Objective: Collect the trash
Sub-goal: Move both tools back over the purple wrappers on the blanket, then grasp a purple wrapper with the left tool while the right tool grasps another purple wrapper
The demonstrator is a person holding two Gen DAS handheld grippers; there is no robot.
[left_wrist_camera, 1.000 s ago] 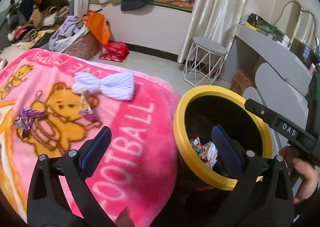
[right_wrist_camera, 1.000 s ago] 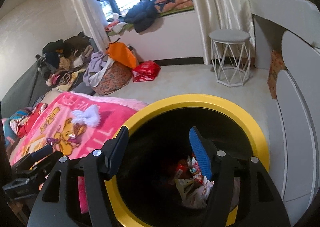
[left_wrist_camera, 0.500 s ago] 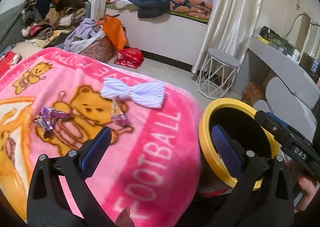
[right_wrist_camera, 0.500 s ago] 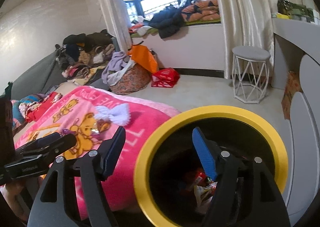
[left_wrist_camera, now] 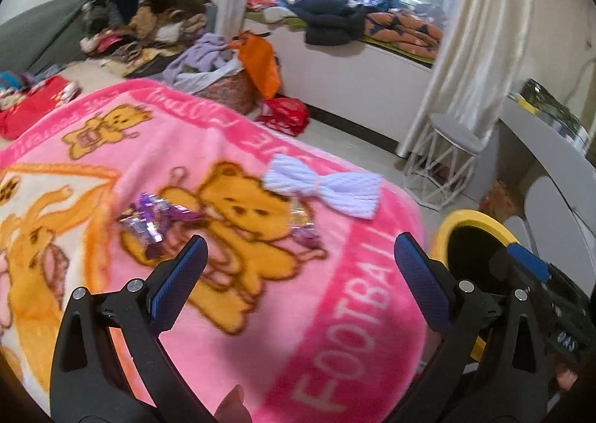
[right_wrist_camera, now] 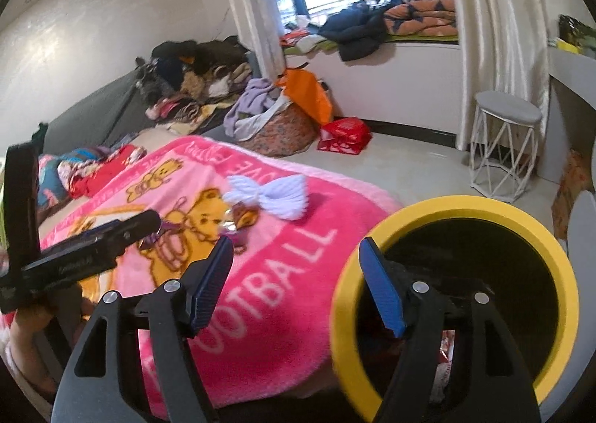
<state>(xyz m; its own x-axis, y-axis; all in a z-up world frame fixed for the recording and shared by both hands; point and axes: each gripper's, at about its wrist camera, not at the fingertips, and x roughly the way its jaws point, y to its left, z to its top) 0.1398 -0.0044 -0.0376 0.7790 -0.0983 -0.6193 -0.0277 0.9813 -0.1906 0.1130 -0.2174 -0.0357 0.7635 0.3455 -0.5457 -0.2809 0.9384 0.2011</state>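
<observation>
A shiny purple wrapper (left_wrist_camera: 151,218) and a smaller foil wrapper (left_wrist_camera: 303,227) lie on the pink bear blanket (left_wrist_camera: 335,303). My left gripper (left_wrist_camera: 298,285) is open and empty above the blanket, just short of both wrappers. A yellow-rimmed black bin (right_wrist_camera: 458,207) stands at the bed's right edge with wrappers (right_wrist_camera: 445,359) inside; its rim also shows in the left wrist view (left_wrist_camera: 473,220). My right gripper (right_wrist_camera: 298,285) is open and empty, its right finger over the bin's near rim. The small wrapper (right_wrist_camera: 238,223) also shows in the right wrist view.
A white knitted bow (left_wrist_camera: 327,188) lies on the blanket beyond the wrappers. A white wire stool (right_wrist_camera: 503,147), a red bag (right_wrist_camera: 344,136) and a laundry basket (right_wrist_camera: 275,132) stand on the floor. Clothes pile at the back left. A grey desk (left_wrist_camera: 551,147) is at right.
My left gripper has swung left, from over the bin to over the blanket near the wrappers. My right gripper has drawn back from the bin's mouth and shifted left. Both stay open.
</observation>
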